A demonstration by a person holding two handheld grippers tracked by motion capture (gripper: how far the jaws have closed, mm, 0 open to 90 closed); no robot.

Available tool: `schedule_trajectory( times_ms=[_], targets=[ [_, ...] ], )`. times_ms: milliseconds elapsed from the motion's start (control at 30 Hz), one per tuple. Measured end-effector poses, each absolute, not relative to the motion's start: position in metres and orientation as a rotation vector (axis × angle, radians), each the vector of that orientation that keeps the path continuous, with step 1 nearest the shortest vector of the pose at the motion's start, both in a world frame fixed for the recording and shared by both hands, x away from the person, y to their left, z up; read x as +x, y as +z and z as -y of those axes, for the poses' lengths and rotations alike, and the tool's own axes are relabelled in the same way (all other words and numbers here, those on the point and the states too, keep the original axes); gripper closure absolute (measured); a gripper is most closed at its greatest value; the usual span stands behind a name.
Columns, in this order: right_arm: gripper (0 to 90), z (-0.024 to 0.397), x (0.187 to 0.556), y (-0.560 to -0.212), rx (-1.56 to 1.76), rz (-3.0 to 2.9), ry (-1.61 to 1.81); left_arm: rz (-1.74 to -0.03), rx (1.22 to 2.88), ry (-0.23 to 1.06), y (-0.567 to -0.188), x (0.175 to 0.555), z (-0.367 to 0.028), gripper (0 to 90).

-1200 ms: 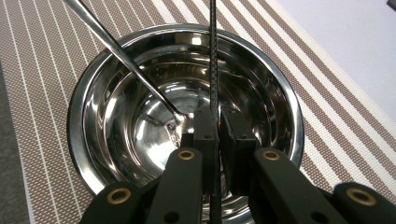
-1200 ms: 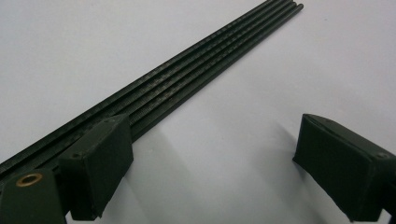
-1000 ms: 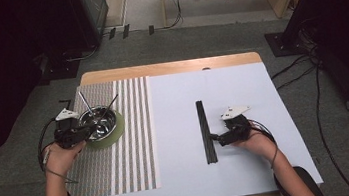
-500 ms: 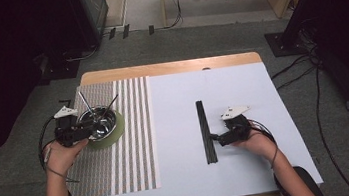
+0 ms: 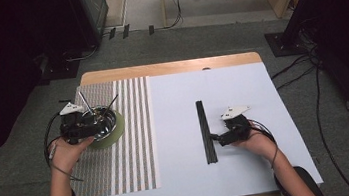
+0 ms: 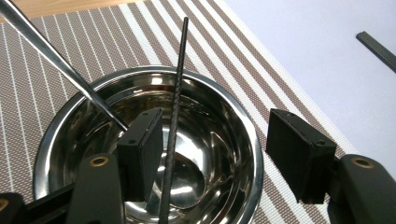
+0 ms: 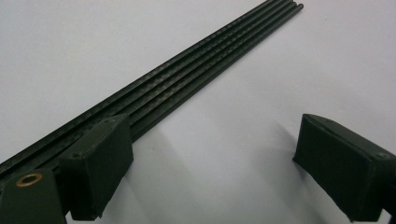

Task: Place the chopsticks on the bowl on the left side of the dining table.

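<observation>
A steel bowl (image 5: 107, 128) sits on a green plate (image 5: 117, 131) on the striped mat. A silver rod (image 6: 56, 65) and a thin black rod (image 6: 175, 116) lean in the bowl (image 6: 252, 140). My left gripper (image 6: 219, 140) hovers over the bowl and its jaws have just been opening. The black rod stands between them, close beside the left pad (image 6: 140, 149), unpressed. In the high view this left gripper (image 5: 90, 124) points right over the bowl. My right gripper (image 7: 215, 154) is open, low over the white table, its left pad (image 7: 100, 158) beside a bundle of black rods (image 7: 187, 79).
The striped mat (image 5: 129, 154) covers the table's left part and a white sheet (image 5: 182, 97) the rest. The bundle of black rods (image 5: 205, 124) lies lengthwise mid-table, left of my right gripper (image 5: 214, 137). Cables trail from both grippers.
The left gripper has shifted slightly over the bowl and its jaws have spread off the black rod, which stays leaning in the bowl. The right hand has kept still.
</observation>
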State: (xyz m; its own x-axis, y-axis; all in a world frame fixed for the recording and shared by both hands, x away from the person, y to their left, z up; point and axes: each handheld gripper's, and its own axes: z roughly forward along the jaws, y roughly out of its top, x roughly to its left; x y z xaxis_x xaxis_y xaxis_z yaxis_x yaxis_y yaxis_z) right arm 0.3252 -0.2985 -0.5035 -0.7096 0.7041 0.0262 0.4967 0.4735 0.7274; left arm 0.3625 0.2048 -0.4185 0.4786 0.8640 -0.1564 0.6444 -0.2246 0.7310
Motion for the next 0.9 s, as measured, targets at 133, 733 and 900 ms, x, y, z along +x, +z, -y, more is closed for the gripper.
schedule_trajectory(
  times_ms=[133,733,900],
  targets=[
    [10.9,0.299,0.325,-0.504,1.024,-2.447,1.072,-1.247,1.963,0.373,-0.417,0.363,-0.198,35.1],
    [10.9,0.299,0.325,-0.504,1.02,-2.448,1.071,-1.148,1.97,0.309,-0.406,0.359,-0.16,34.5],
    [10.9,0.299,0.325,-0.504,1.02,-2.448,1.071,-1.119,1.987,0.314,-0.407,0.359,-0.15,34.0]
  ],
)
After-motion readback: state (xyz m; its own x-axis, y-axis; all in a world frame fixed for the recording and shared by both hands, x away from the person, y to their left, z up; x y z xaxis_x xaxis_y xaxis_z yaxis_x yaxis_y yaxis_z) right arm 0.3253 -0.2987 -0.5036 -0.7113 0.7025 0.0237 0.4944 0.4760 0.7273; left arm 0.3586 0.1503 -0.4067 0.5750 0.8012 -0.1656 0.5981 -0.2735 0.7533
